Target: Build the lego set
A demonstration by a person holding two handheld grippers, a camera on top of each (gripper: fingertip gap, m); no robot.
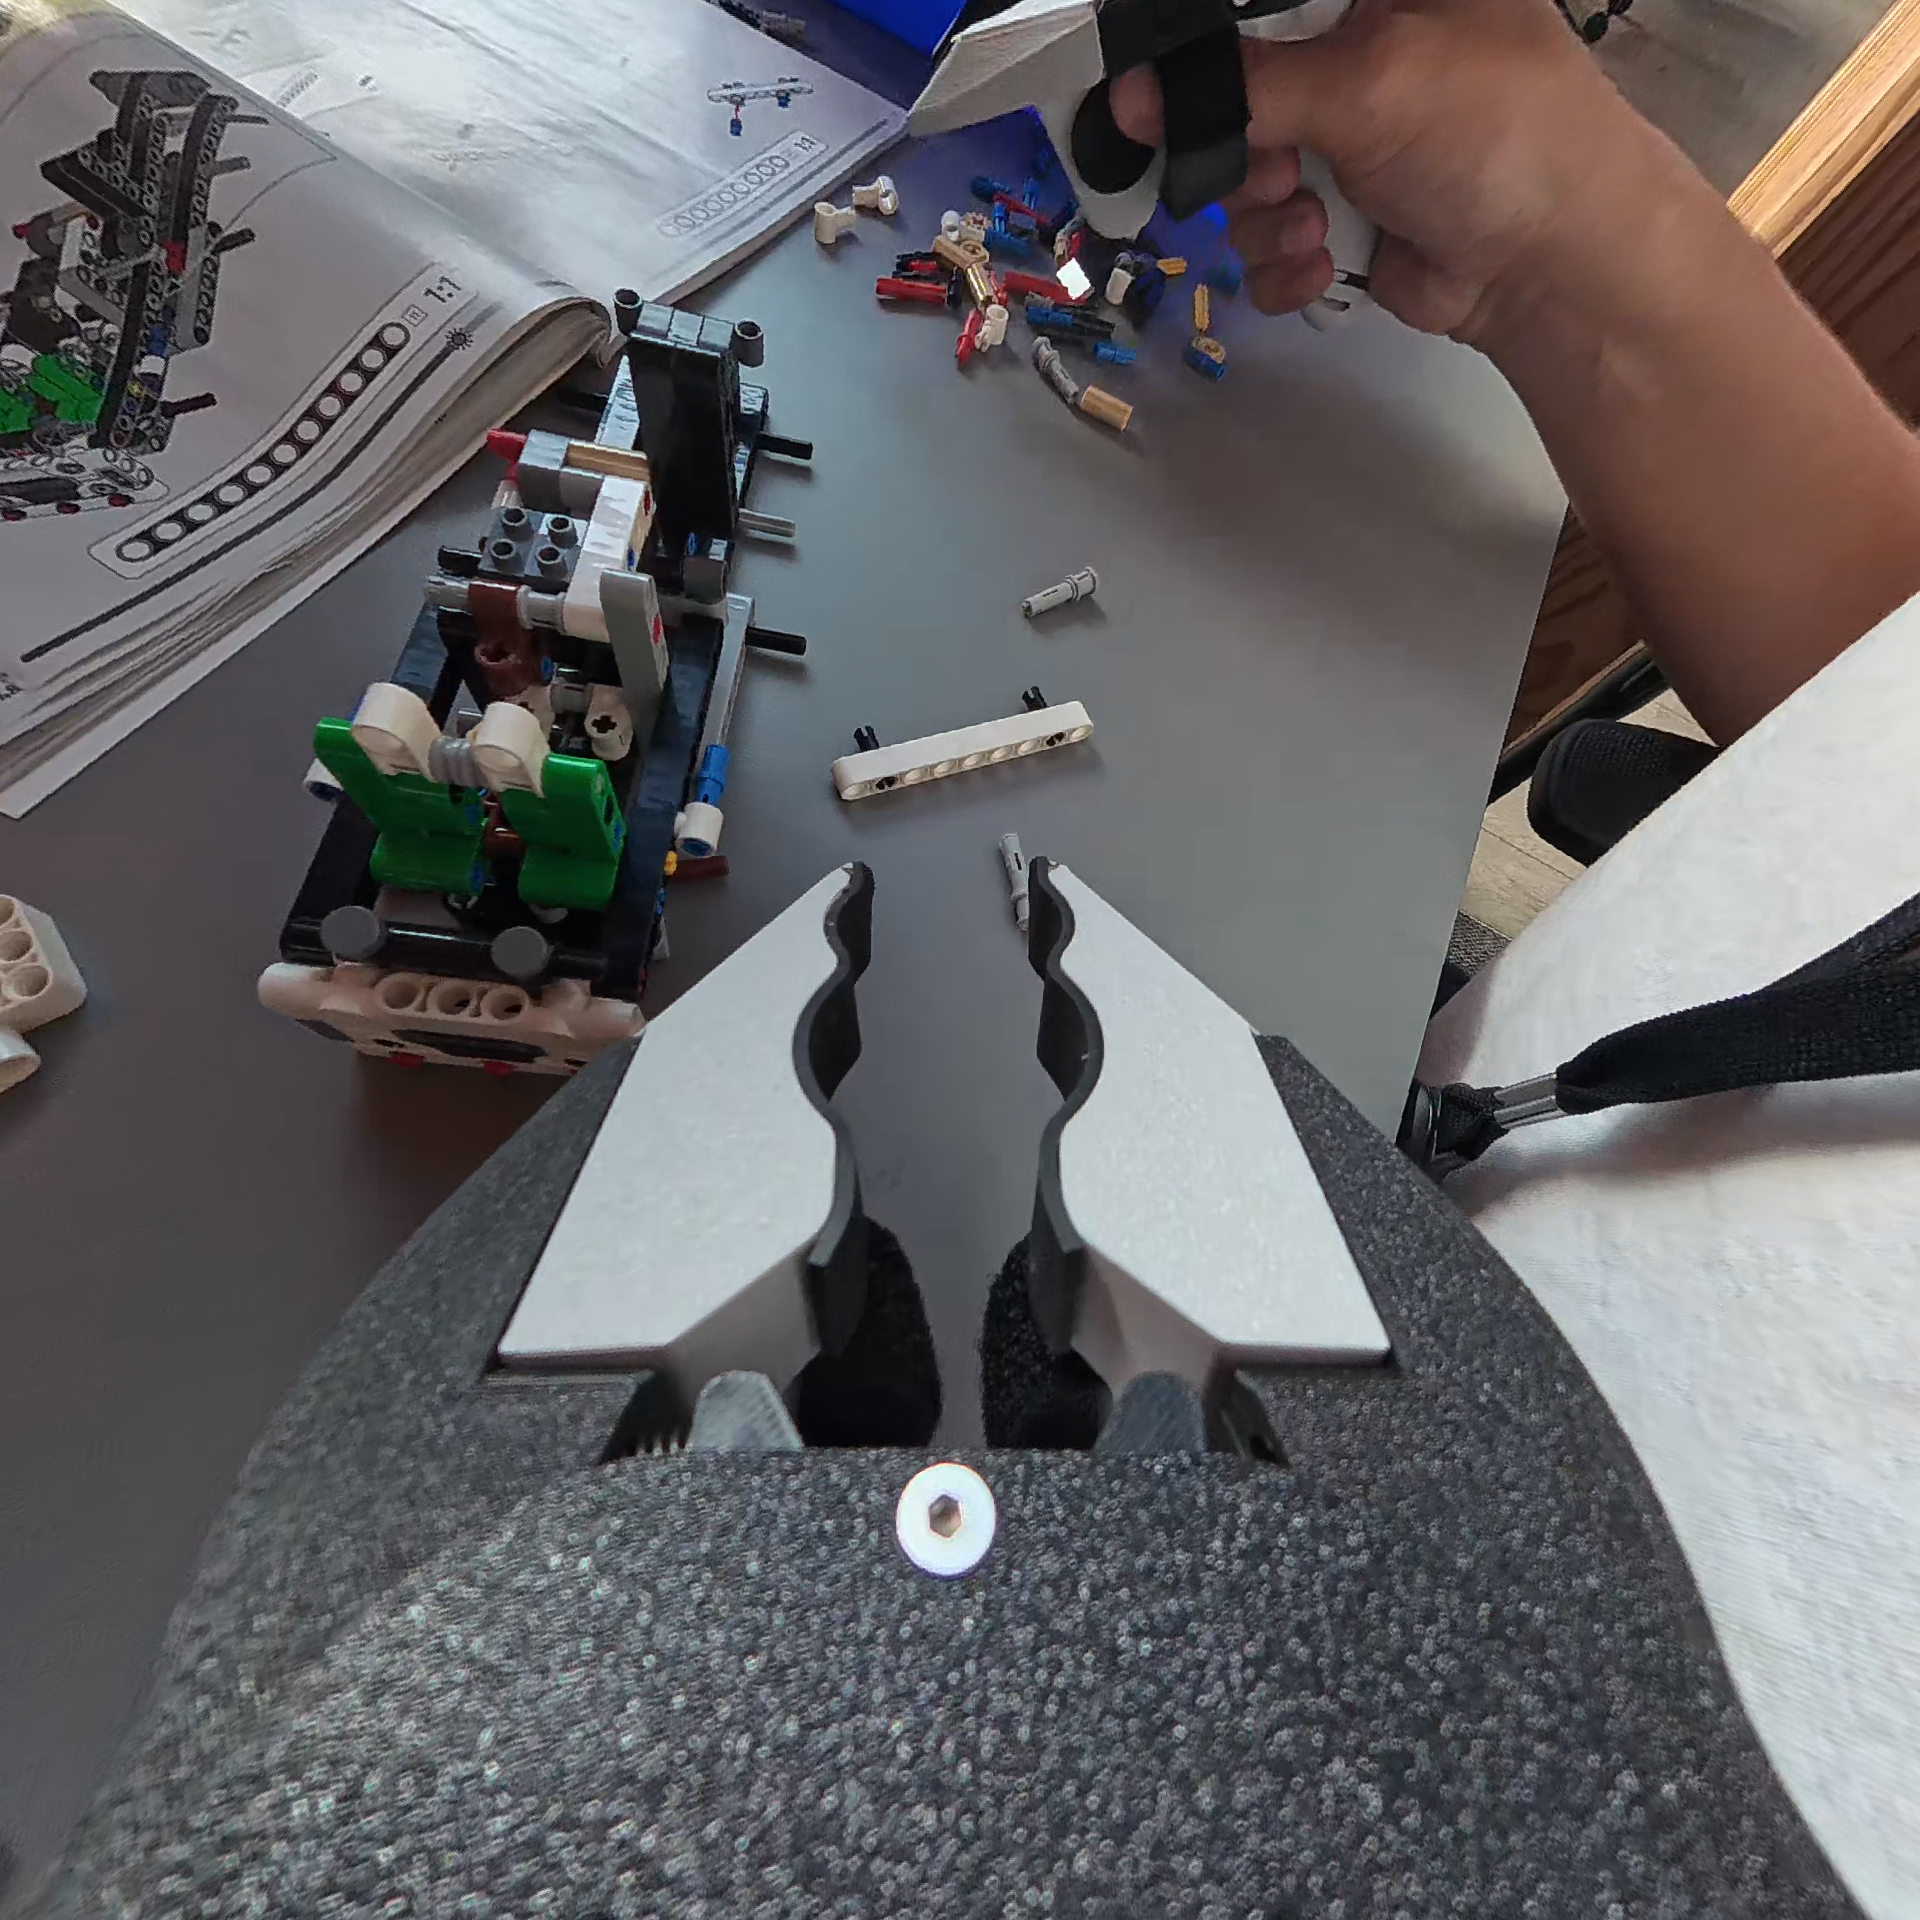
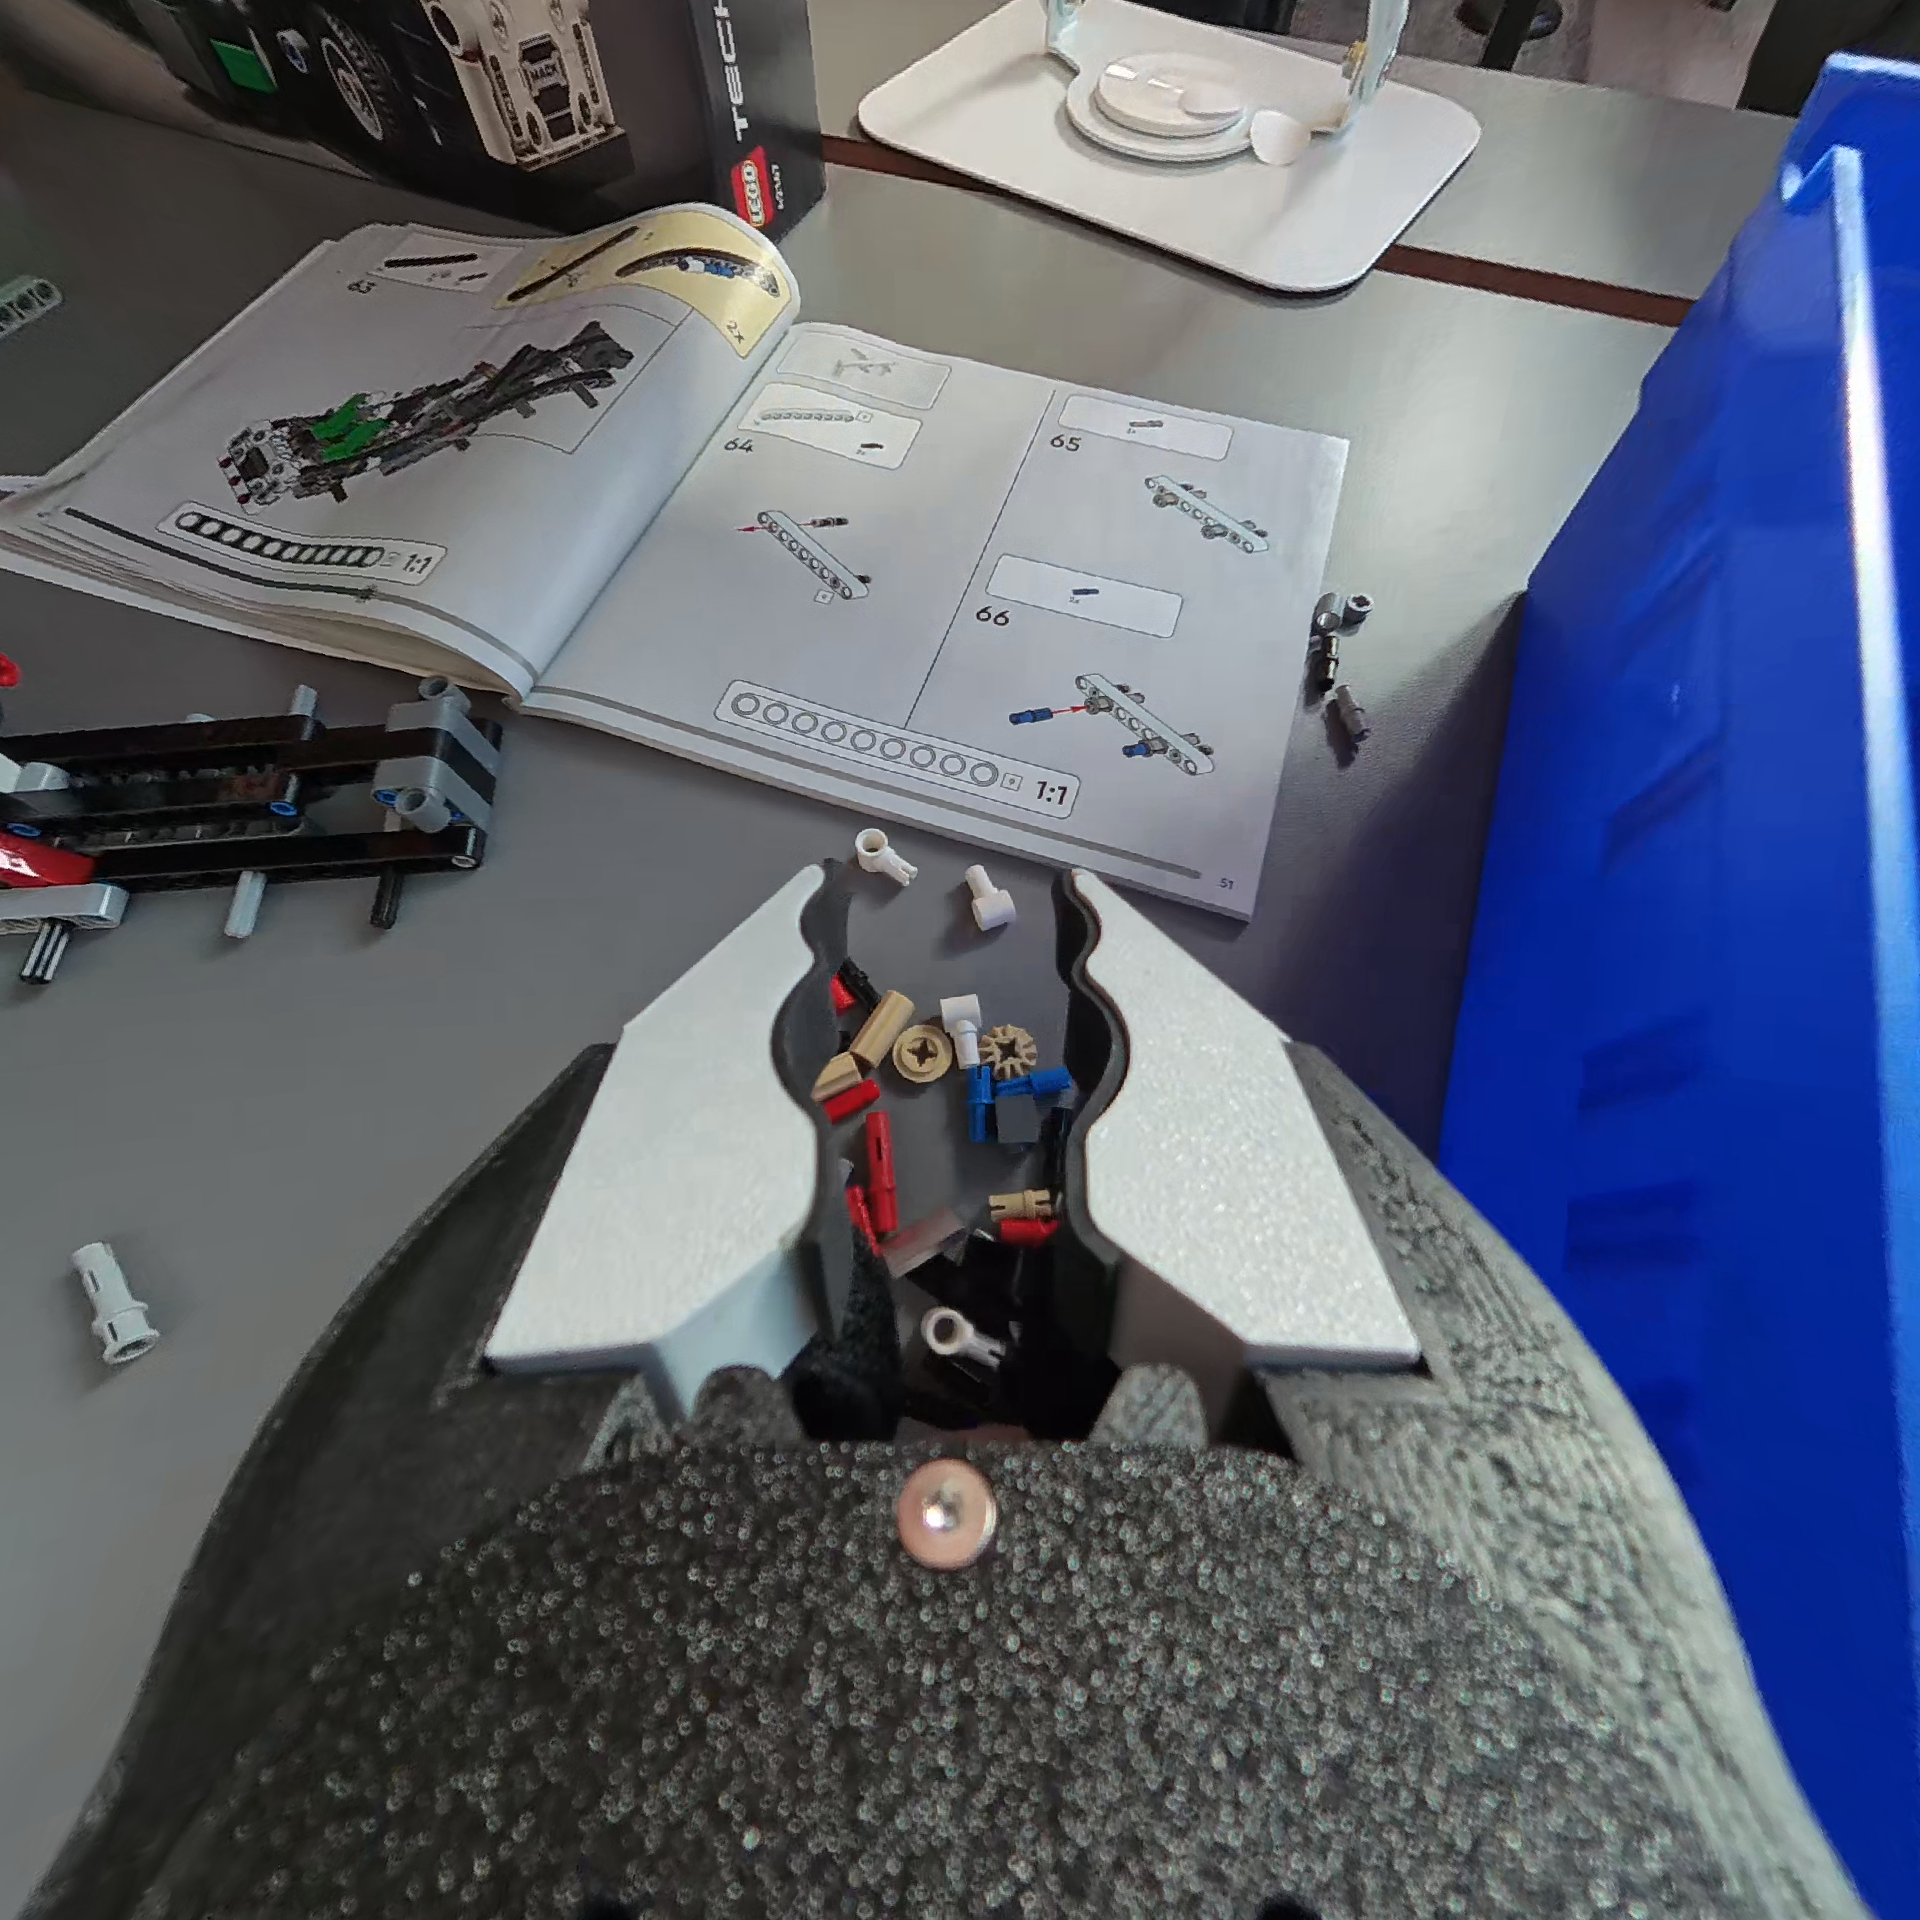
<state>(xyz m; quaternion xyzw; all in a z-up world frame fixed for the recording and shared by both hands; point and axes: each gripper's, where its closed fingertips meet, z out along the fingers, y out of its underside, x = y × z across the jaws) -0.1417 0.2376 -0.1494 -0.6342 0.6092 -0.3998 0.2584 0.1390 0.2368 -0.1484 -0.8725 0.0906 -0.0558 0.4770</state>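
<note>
A partly built truck model (image 1: 520,748) with green seats stands on the grey table, left of my left gripper (image 1: 951,883). That gripper is open and empty. A white beam (image 1: 961,764) with two black pins lies just ahead of it, and a grey pin (image 1: 1016,878) lies by its right fingertip. Another grey pin (image 1: 1060,594) lies farther off. My right gripper (image 2: 945,883) is open and empty, hovering over a pile of small red, blue, tan and white parts (image 2: 935,1091). The same pile (image 1: 1049,291) shows under the right gripper (image 1: 1049,114) in the left wrist view.
The open instruction booklet (image 2: 727,540) lies behind the pile. A blue bin (image 2: 1704,831) stands at the right. The set's box (image 2: 520,94) and a white tray (image 2: 1174,156) are at the back. A grey pin (image 2: 114,1304) lies at left. The model's black frame (image 2: 239,800) reaches in. About 30 cm separates my left fingertips from my right. The right gripper is farther from the grey pin (image 1: 1016,878), some 25 cm, than the left, some 5 cm.
</note>
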